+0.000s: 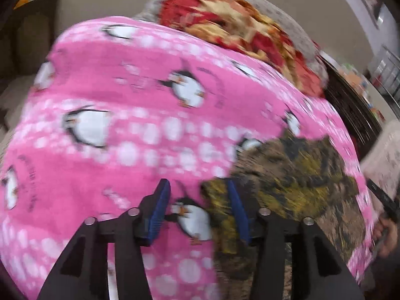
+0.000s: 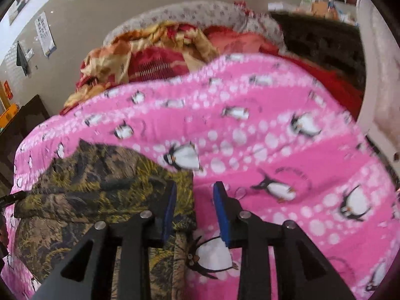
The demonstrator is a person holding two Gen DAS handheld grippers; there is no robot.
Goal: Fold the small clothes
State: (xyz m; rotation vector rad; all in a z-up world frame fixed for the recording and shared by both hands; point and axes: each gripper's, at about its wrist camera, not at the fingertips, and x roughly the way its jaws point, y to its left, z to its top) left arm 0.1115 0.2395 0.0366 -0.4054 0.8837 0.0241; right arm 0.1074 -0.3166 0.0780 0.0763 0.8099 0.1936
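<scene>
While both views are blurred by movement, the main things can still be made out. Furthest left lies a wide pink blanket [image 1: 105, 150] printed with penguins and white dots, spread over a bed and filling most of both views. Over it, in the left wrist view, the left gripper [image 1: 198, 196] points down at the bedding with its blue-padded jaws apart; between them shows only pink blanket and a printed penguin, and the pads press on nothing. Its right pad sits at the left edge of the small garment [image 1: 295, 175], a brown, black and yellow patterned piece lying flat on the pink blanket; whether the pad touches the cloth cannot be told through the blur. To the right of that garment, at the edge of the left wrist view, part of a hand [image 1: 386, 235] and a dark tool tip show.

From the right wrist view, the same small garment [image 2: 82, 187] lies at the lower left, and the right gripper [image 2: 195, 195] hangs at its right edge, jaws apart and clamped on nothing, its left pad over the cloth and its right pad over pink blanket. Behind the pink blanket lies a crumpled red and gold quilt [image 2: 140, 60].
</scene>
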